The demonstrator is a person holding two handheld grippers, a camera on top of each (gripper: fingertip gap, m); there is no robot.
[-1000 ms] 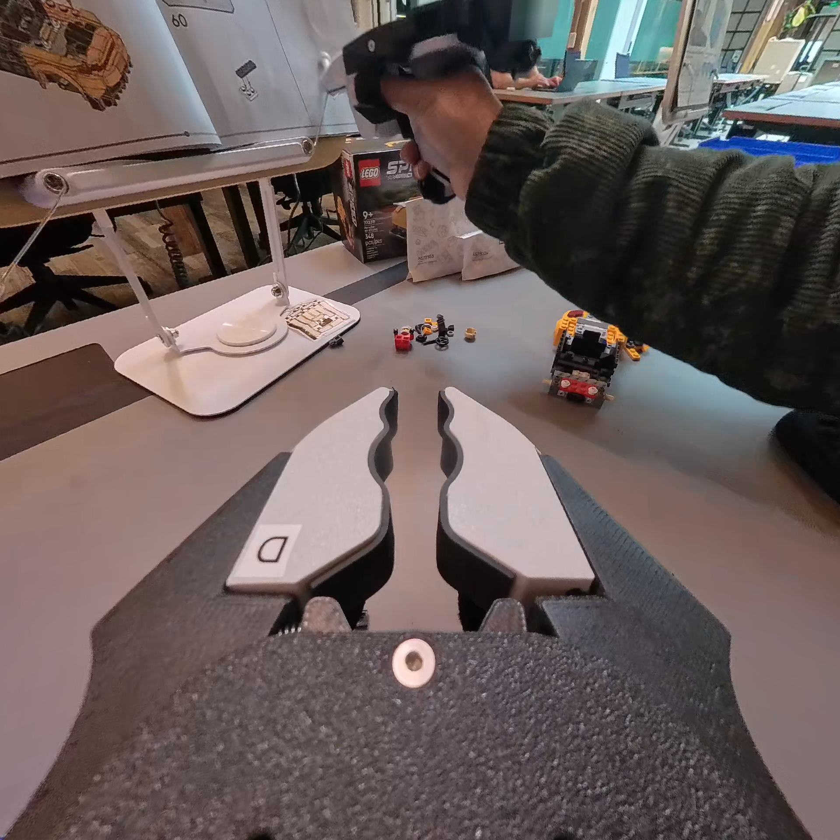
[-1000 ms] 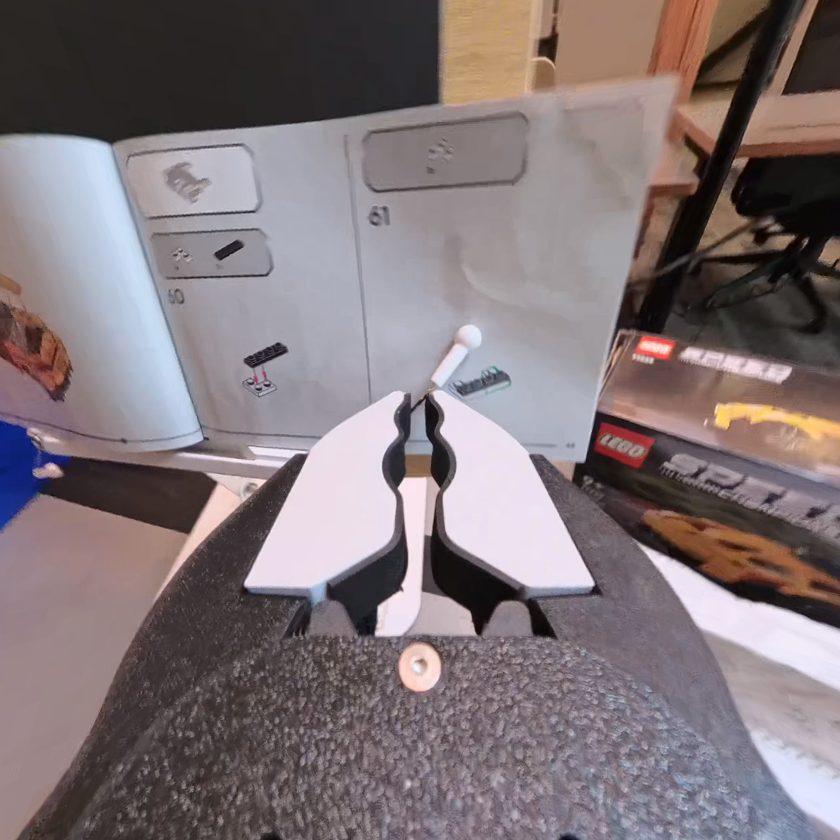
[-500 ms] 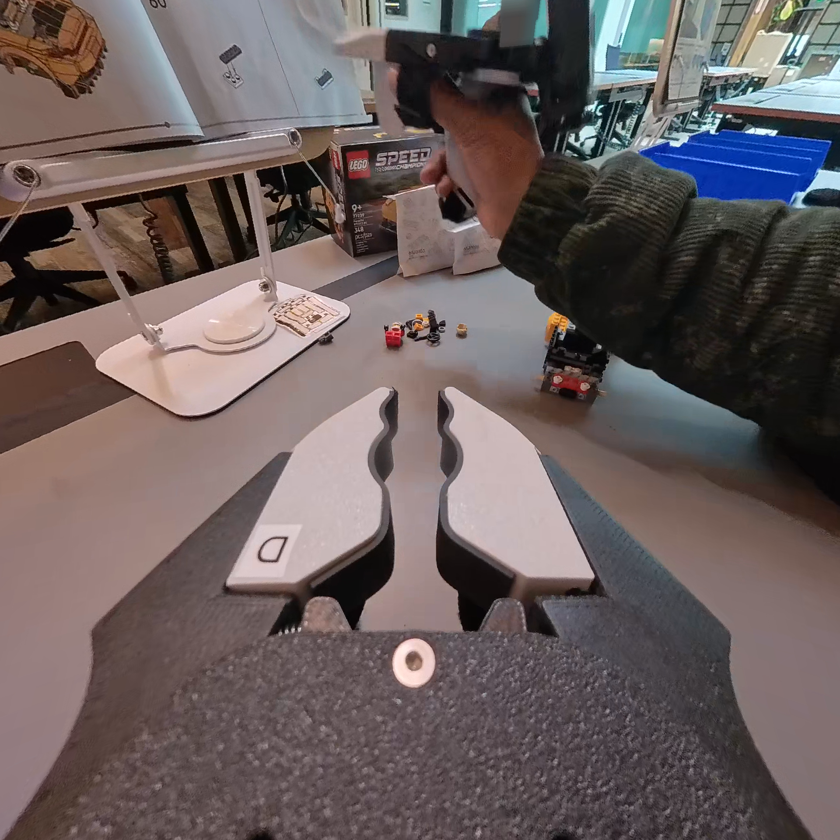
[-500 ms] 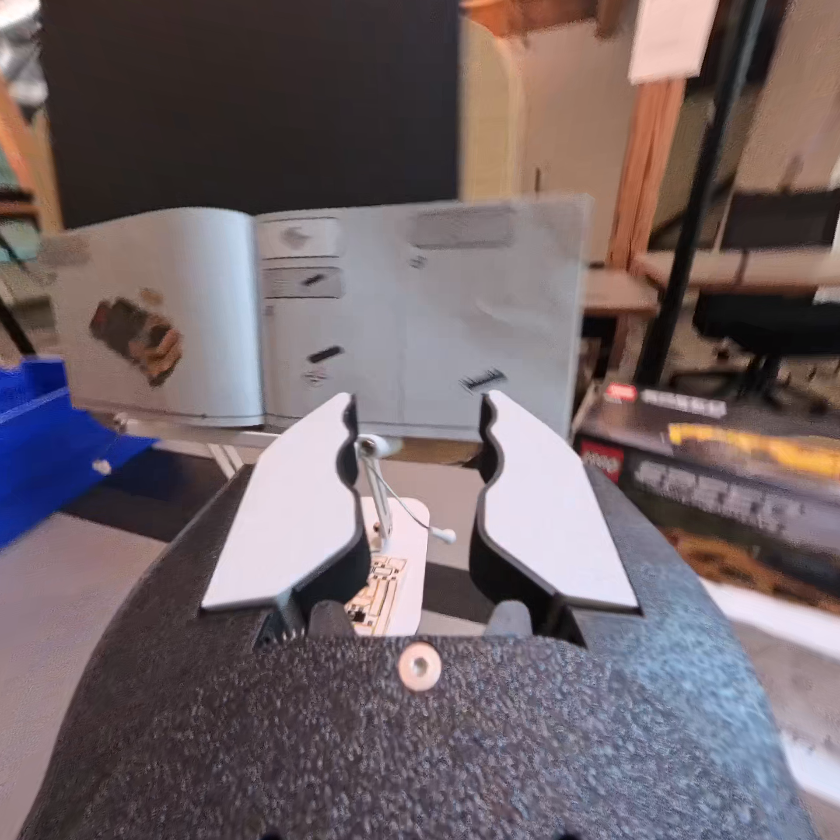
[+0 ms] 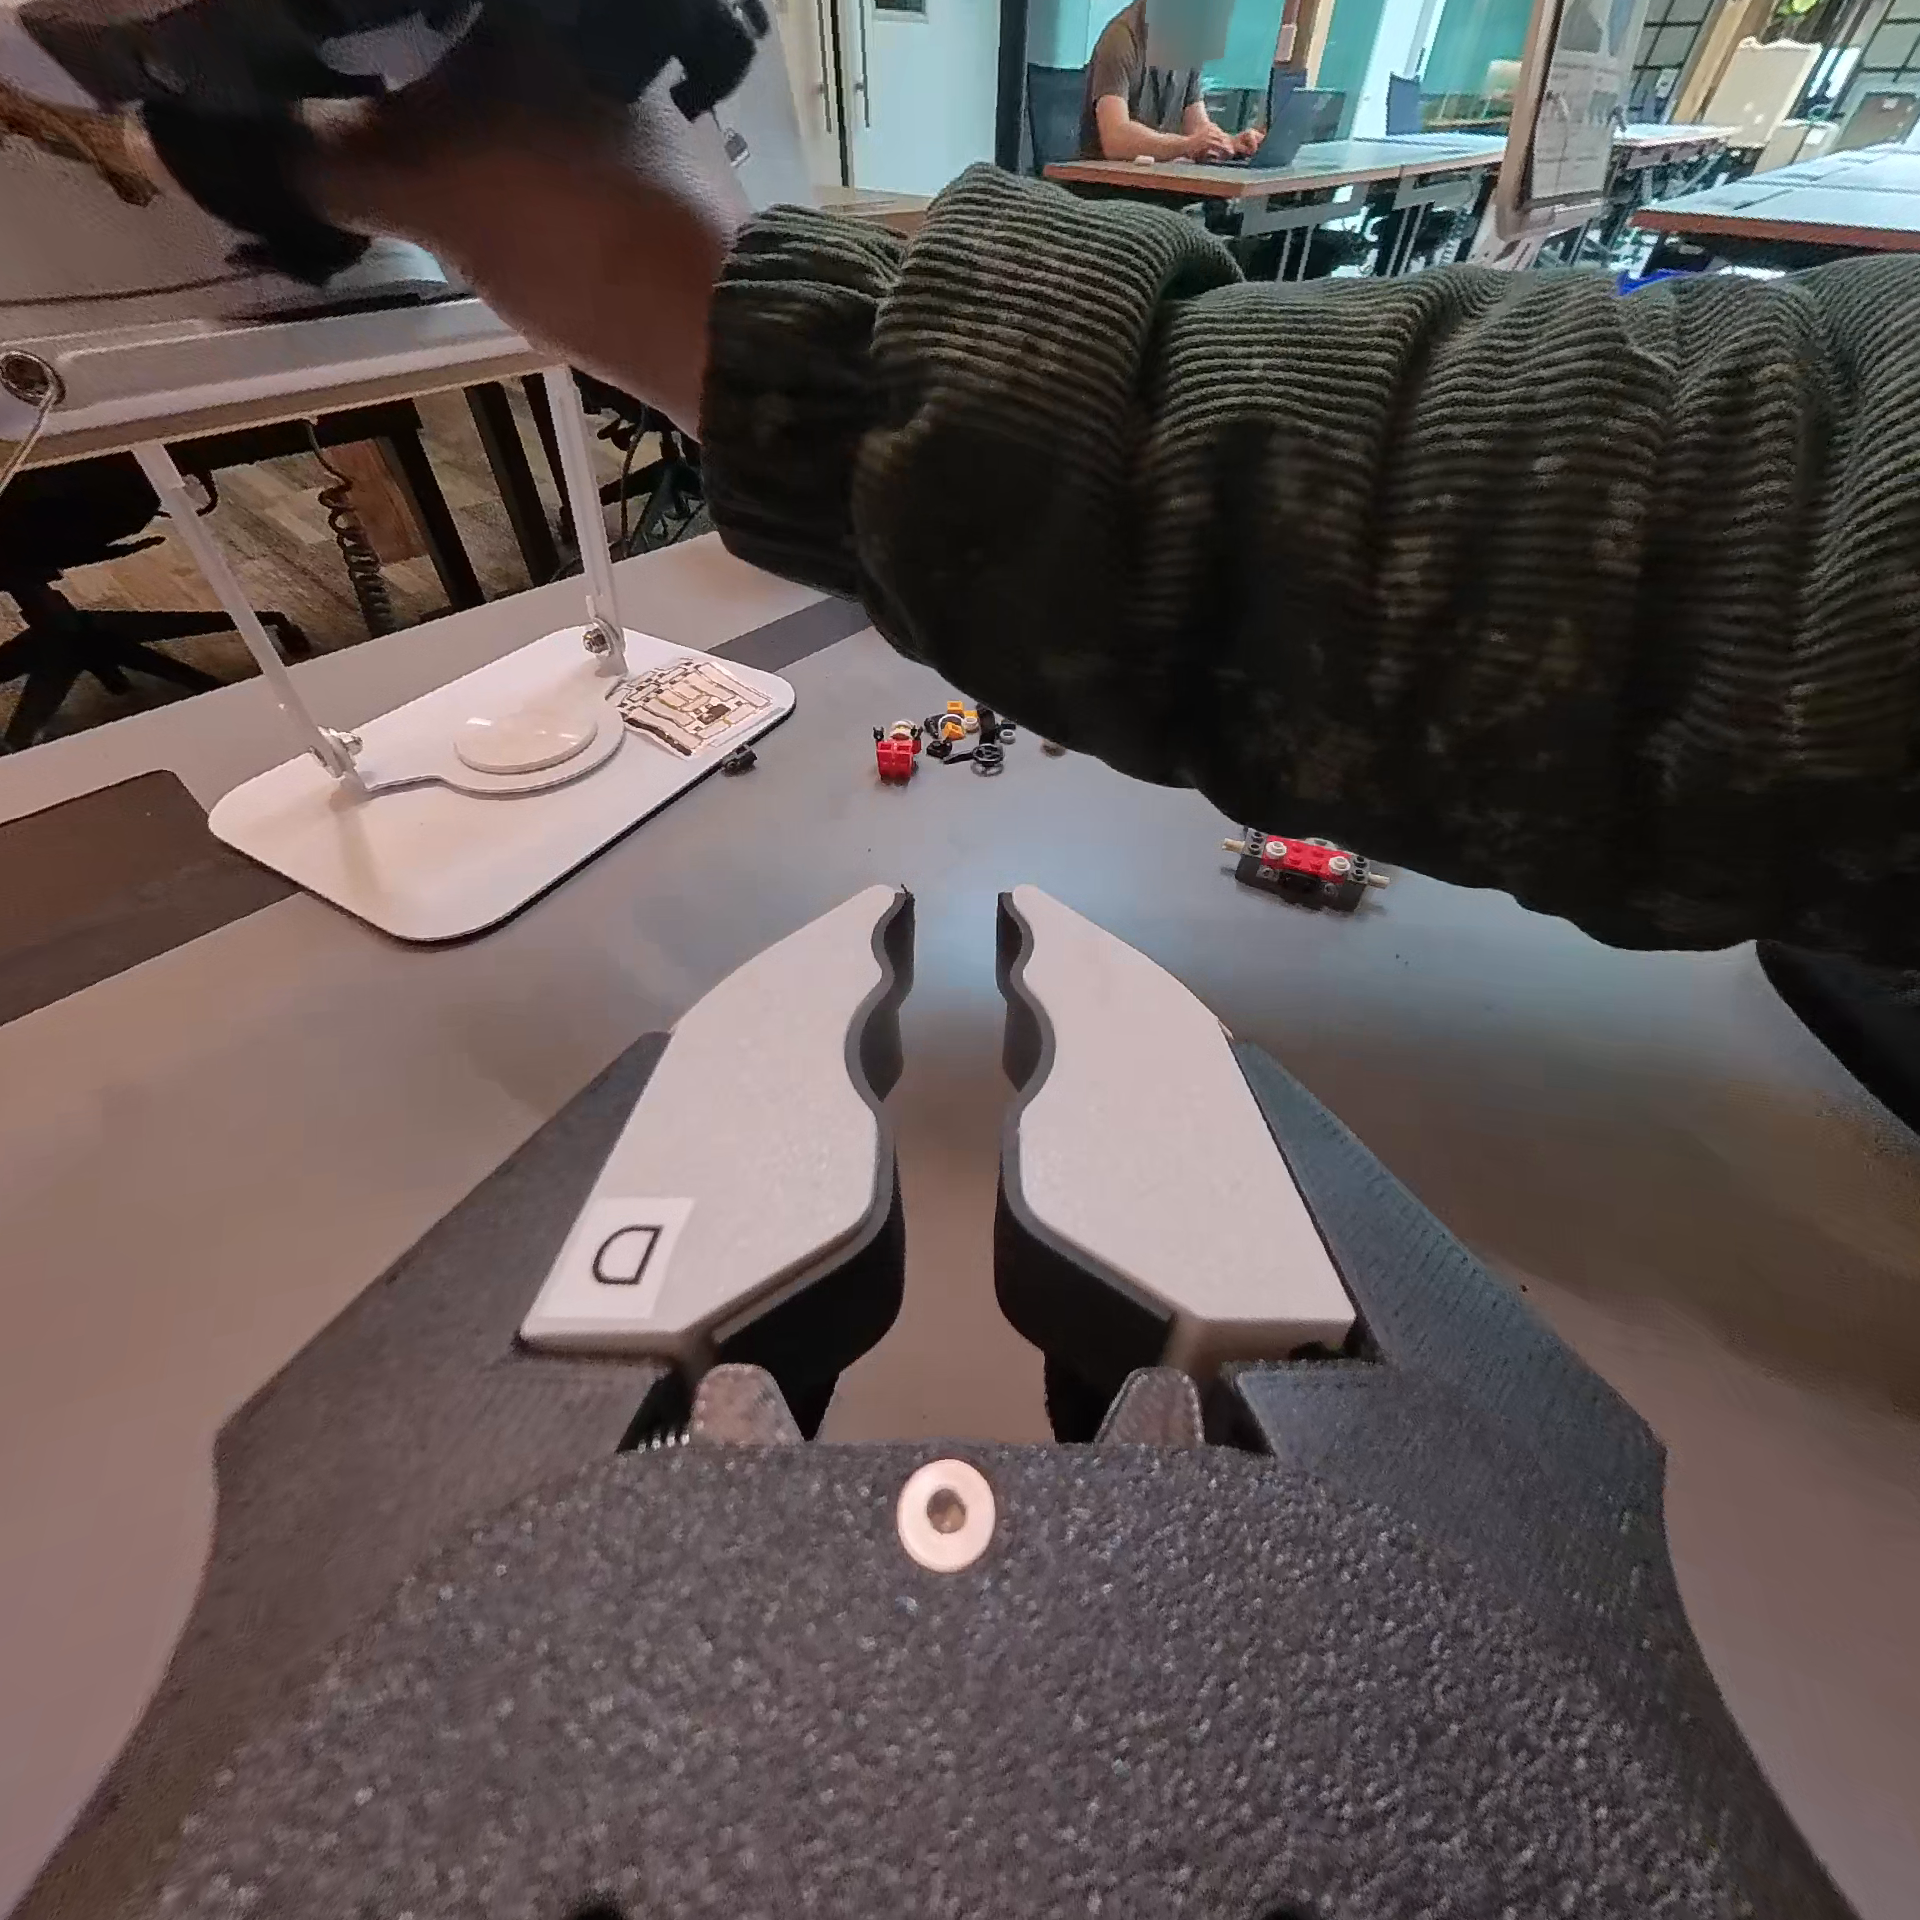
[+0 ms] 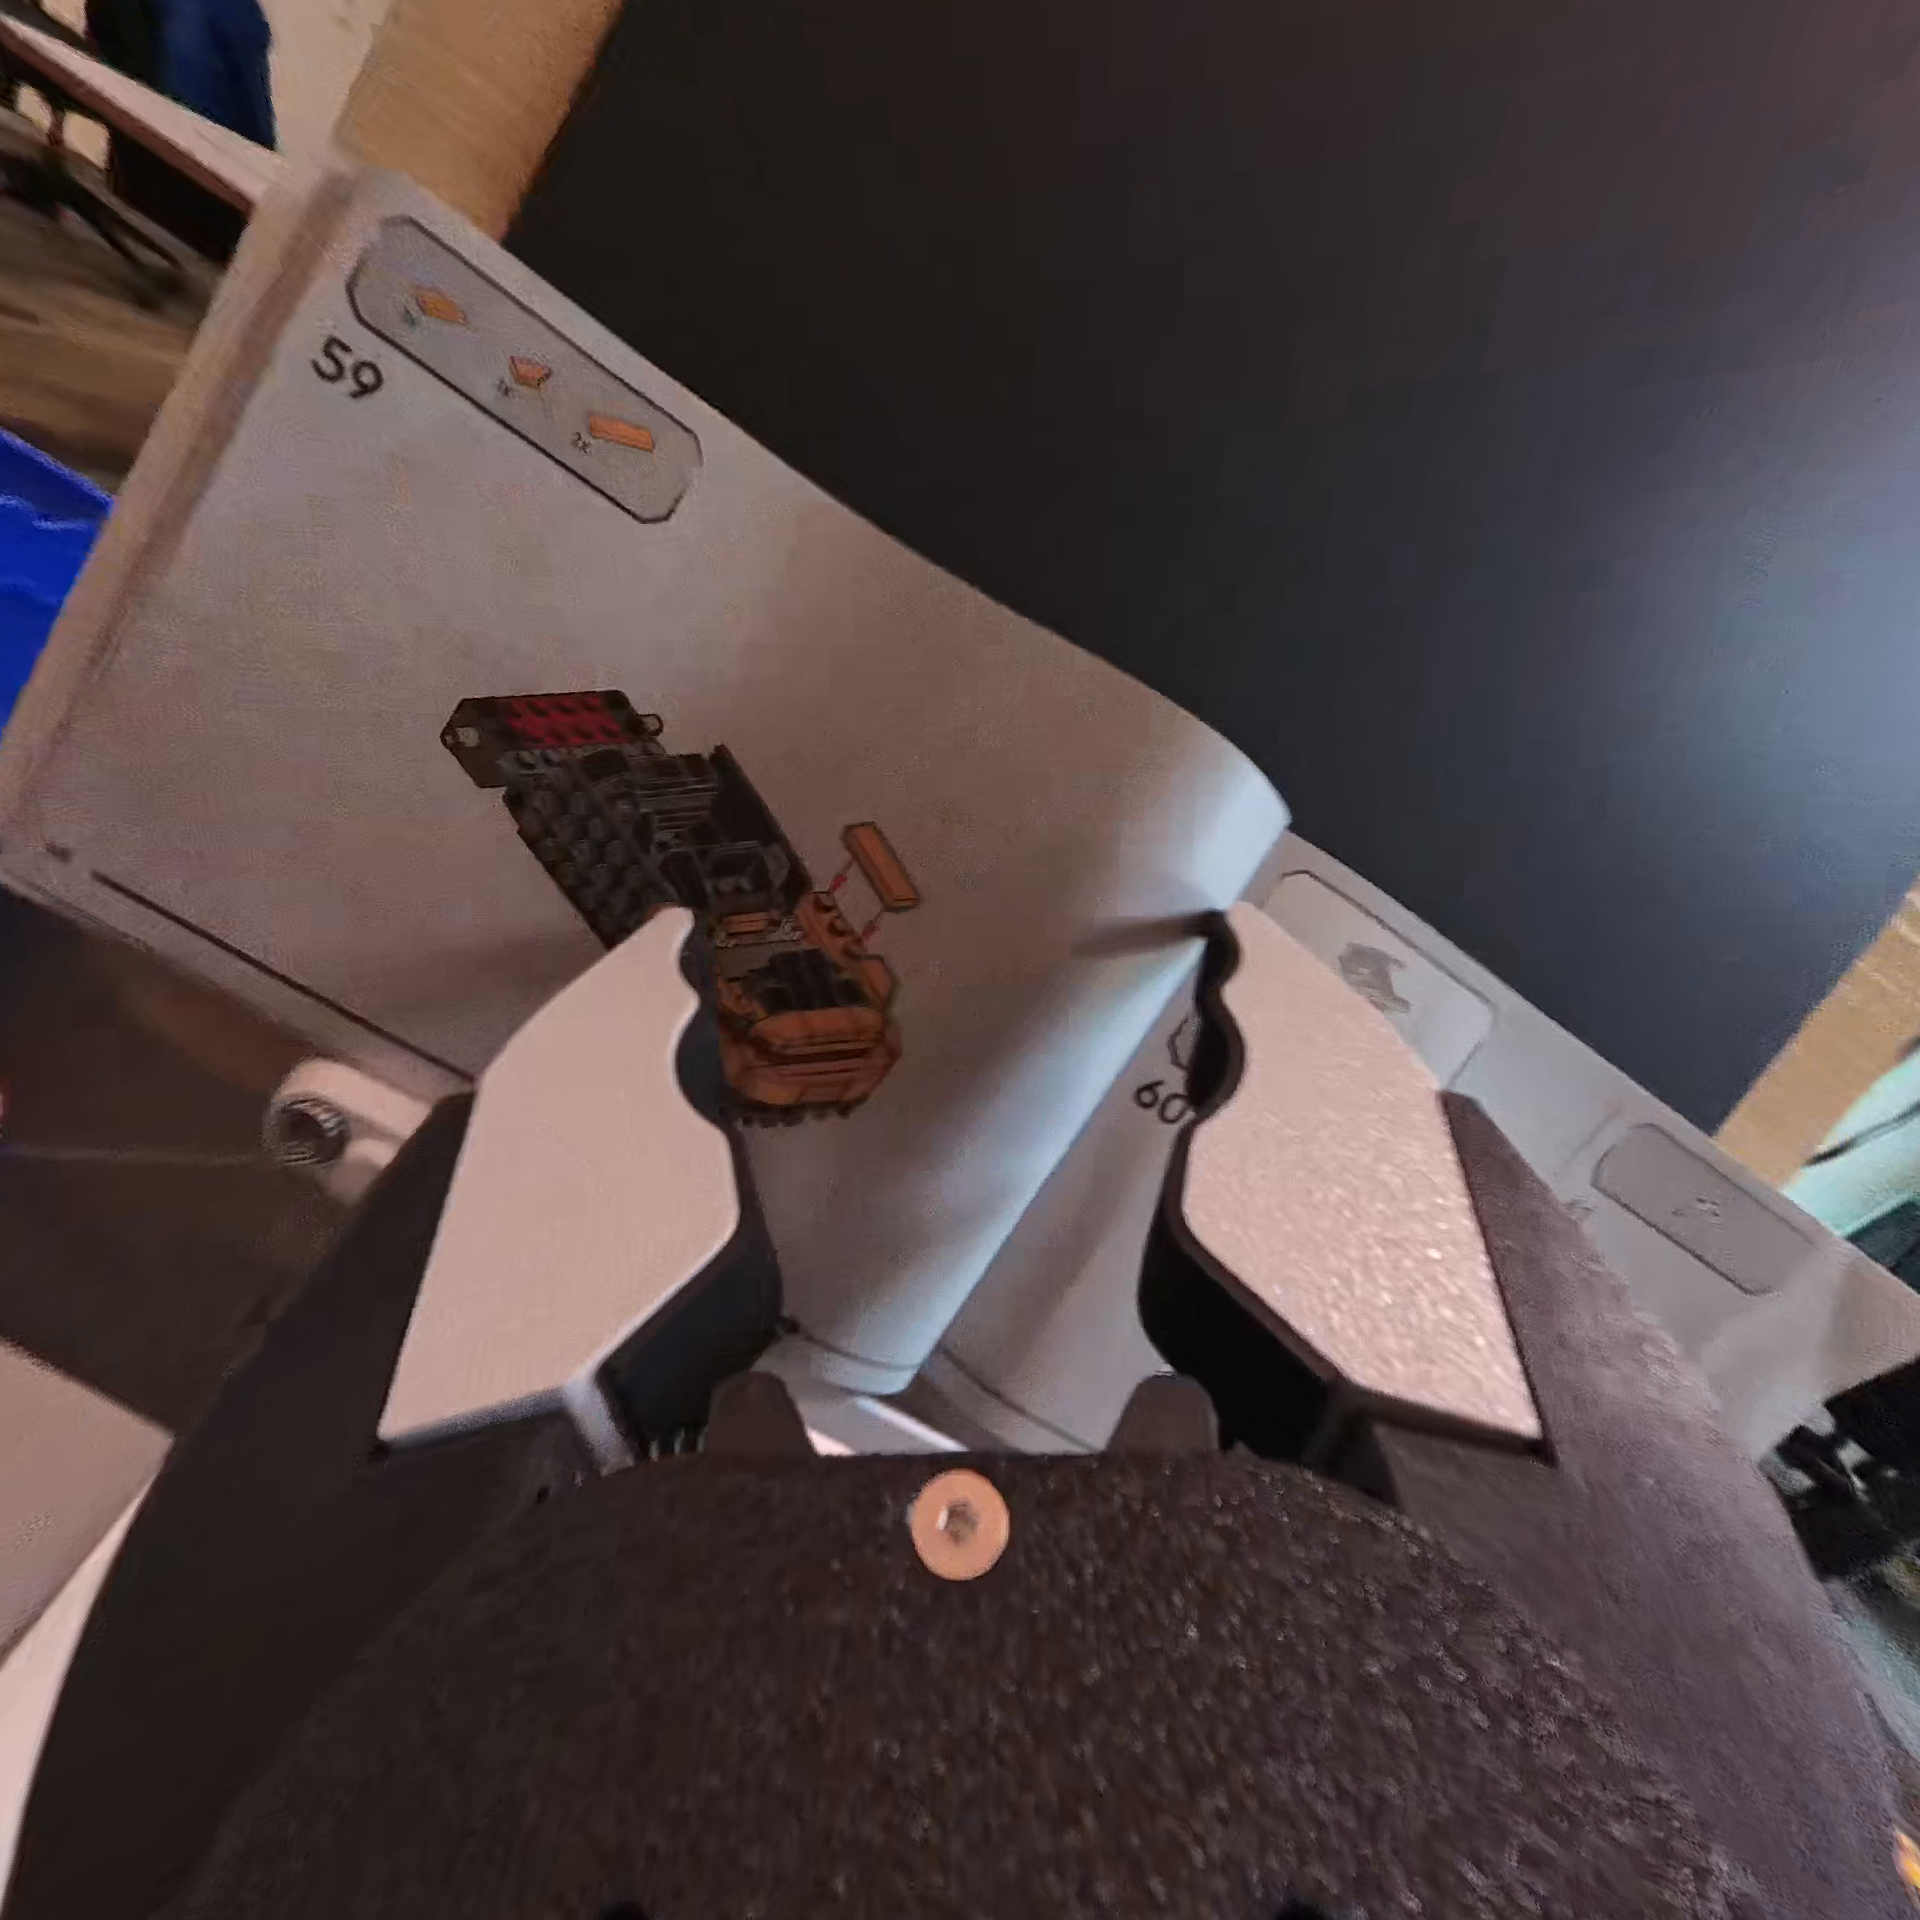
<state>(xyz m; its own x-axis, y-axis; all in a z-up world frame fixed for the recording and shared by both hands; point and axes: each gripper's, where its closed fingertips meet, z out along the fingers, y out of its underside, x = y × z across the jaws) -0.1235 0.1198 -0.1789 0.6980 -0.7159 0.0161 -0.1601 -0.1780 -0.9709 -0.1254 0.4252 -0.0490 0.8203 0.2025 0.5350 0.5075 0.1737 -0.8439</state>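
My left gripper [image 5: 954, 904] hovers low over the grey table [image 5: 312, 1091]. Its jaws stand a narrow gap apart with nothing between them. Ahead of it lie a small pile of loose bricks [image 5: 940, 732] and a part-built black and red model [image 5: 1304, 868]. A green-sleeved arm [image 5: 1351, 520] crosses above them and carries my right gripper, blurred at the top left [image 5: 260, 156]. In the right wrist view my right gripper [image 6: 951, 930] is wide open and empty, close in front of the open instruction booklet [image 6: 520, 675], near its fold.
The booklet rests on a white stand whose base [image 5: 436, 831] sits on the table at the left, with a sticker sheet [image 5: 691, 707] on it and a small black piece [image 5: 740, 762] beside it. A blue bin [image 6: 42, 561] shows at the left. A person [image 5: 1153, 94] sits at a far desk. There is about 35 cm between the tips of the two grippers. Both grippers' tips are roughly 25 cm from the small black piece [image 5: 740, 762].
My right gripper's jaws went from nearly shut at the stand's white-tipped clip arm to wide open. It swung left across the booklet and tilted. My left gripper has hardly moved.
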